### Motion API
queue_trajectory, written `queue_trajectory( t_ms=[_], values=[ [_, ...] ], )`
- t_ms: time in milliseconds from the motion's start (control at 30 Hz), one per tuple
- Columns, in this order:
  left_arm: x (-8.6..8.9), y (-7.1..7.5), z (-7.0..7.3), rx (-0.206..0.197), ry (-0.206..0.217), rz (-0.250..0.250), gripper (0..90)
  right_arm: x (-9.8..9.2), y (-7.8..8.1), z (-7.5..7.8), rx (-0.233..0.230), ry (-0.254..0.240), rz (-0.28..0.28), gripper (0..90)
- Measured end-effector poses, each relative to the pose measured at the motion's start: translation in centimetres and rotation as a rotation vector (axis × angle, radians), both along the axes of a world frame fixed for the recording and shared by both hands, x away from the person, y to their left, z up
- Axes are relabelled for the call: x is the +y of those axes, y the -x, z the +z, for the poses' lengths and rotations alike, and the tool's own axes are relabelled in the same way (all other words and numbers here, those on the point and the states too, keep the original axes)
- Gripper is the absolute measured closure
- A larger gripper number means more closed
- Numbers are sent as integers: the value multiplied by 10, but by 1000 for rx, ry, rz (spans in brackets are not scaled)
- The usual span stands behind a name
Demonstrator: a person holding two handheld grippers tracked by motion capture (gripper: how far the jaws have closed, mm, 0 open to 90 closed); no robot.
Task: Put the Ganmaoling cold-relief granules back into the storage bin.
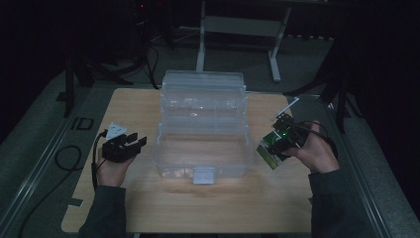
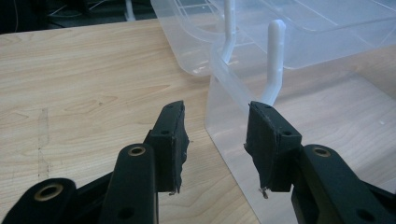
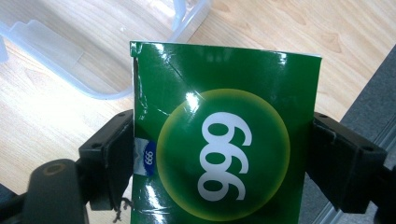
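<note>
Green and glossy, the flat cardboard box [image 3: 224,140] with a yellow disc and white numerals sits clamped between the jaws of the right gripper [image 1: 278,144], held just right of the clear plastic tiered storage box [image 1: 203,129], near its lower tub. That box stands open in the middle of the pale wooden table [image 1: 148,208]. On the left, the left gripper [image 2: 215,140] holds nothing, jaws apart, close beside the tub's corner

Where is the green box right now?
The green box is clamped between the right gripper's jaws, held above the table's right side, just right of the open clear plastic case.
</note>
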State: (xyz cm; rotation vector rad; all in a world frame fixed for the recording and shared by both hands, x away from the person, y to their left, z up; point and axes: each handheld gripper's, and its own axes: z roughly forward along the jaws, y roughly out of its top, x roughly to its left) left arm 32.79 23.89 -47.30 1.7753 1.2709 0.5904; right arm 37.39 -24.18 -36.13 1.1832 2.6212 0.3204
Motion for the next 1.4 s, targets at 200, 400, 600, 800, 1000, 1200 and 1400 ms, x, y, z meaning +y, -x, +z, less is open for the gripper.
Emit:
queue_trajectory(
  t_ms=[200, 400, 600, 800, 1000, 1200, 1400],
  values=[
    [1, 0, 0, -3, -1, 2, 571, 6, -3, 5, -5, 16, 34, 171],
    [2, 1, 1, -3, 0, 1, 571, 14, -6, 6, -15, 7, 89, 171],
    [2, 1, 0, -3, 4, 4, 571, 22, -10, 3, -15, 8, 132, 171],
    [3, 1, 0, -3, 11, 2, 571, 27, -13, 4, -21, 0, 168, 171],
    [1, 0, 0, -4, 12, -1, 571, 32, -15, 4, -24, 6, 207, 171],
    [2, 0, 0, -3, 10, 0, 571, 39, -16, 4, -22, 13, 244, 171],
    [2, 1, 1, -5, 10, 0, 571, 44, -16, 4, -18, 23, 279, 171]
  ],
)
